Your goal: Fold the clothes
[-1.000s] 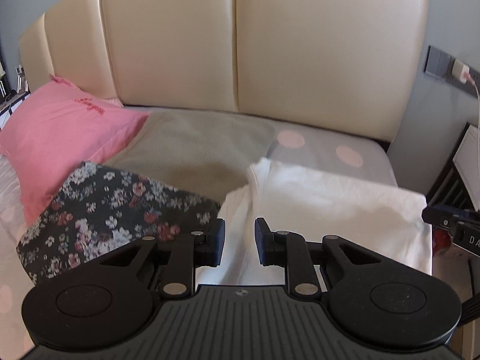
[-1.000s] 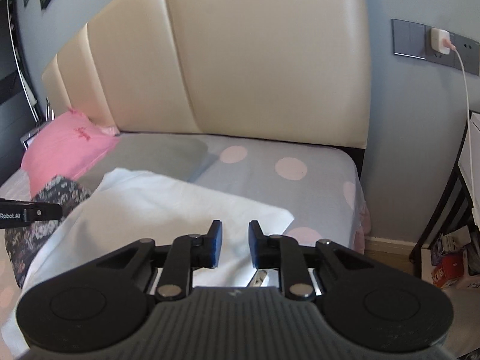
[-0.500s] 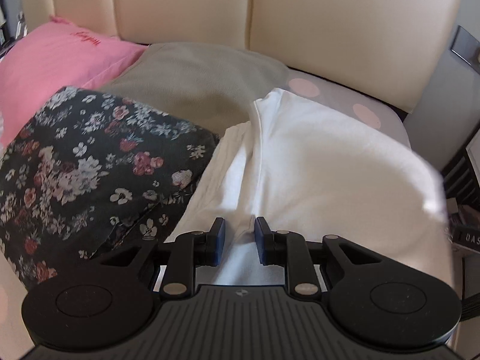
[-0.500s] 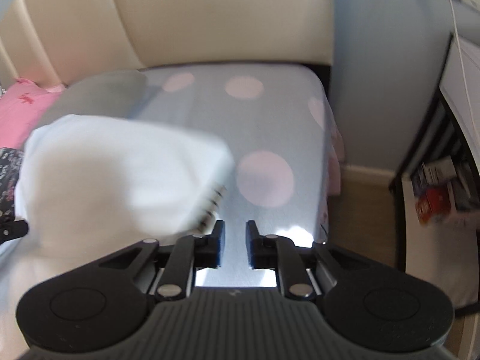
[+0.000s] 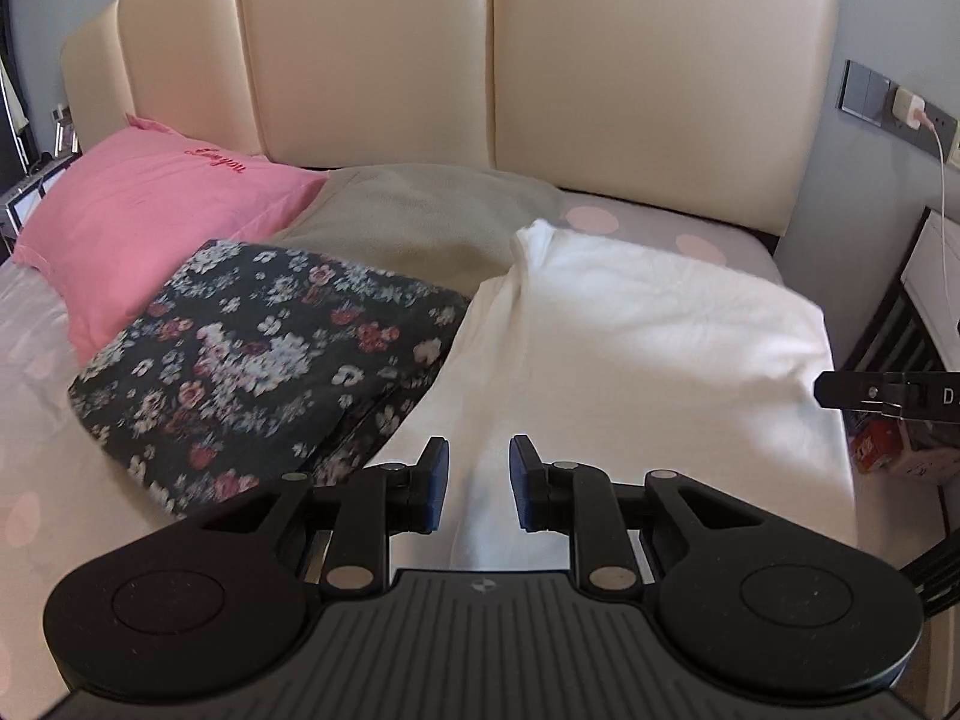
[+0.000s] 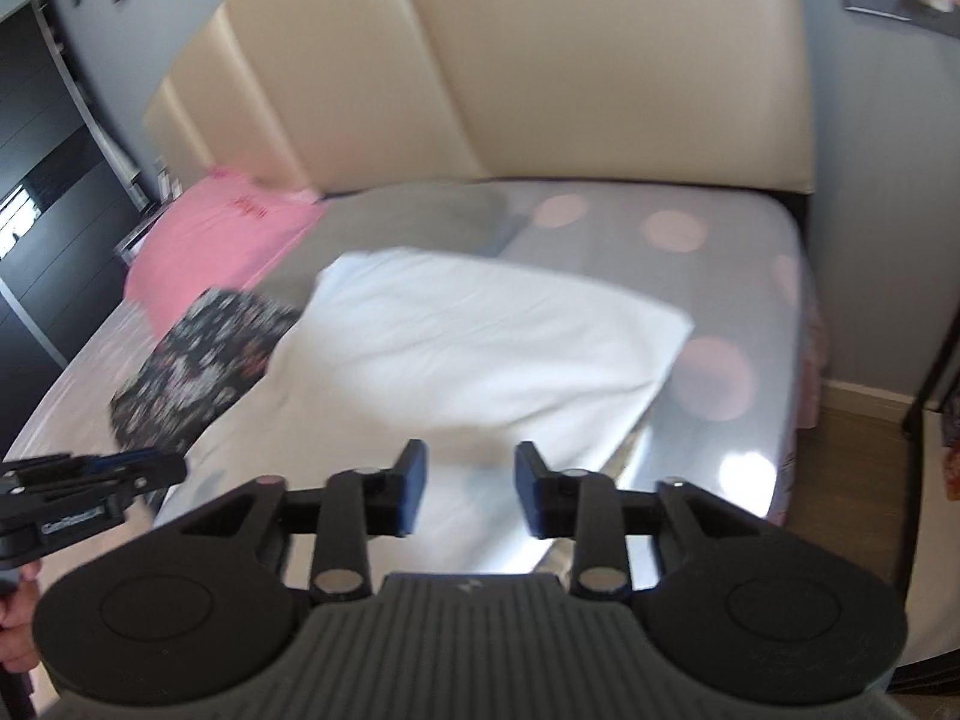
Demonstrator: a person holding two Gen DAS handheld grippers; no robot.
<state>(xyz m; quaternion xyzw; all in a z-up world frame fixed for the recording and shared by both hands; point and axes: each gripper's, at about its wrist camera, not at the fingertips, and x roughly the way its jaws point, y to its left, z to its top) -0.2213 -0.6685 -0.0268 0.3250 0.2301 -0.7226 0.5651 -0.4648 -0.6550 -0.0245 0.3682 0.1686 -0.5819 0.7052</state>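
Jaws of both the left gripper (image 5: 478, 483) and right gripper (image 6: 471, 489) now stand apart and empty, drawn back; white garment (image 5: 648, 348) lies folded on the bed (image 6: 738, 276) beside the floral garment (image 5: 264, 348).

— How many folded garments lie on the bed (image 5: 36, 324)?

— Two: one white garment (image 5: 648, 348) and one dark floral garment (image 5: 258, 348), touching, the floral one to the white one's left.

— Pillows?

— One pink pillow (image 5: 150, 210), beyond the floral garment from the white one. One grey-beige blanket (image 5: 432, 216) lies behind the white garment, against the headboard (image 5: 648, 72).

— And the tongs?

— Two: the left tongs (image 5: 478, 483) and the right tongs (image 6: 471, 483), each with two fingers spread apart, nothing between them.

— On the wall?

— One switch plate (image 5: 864, 90), right of the headboard, with one white charger (image 5: 909, 108) beside it.
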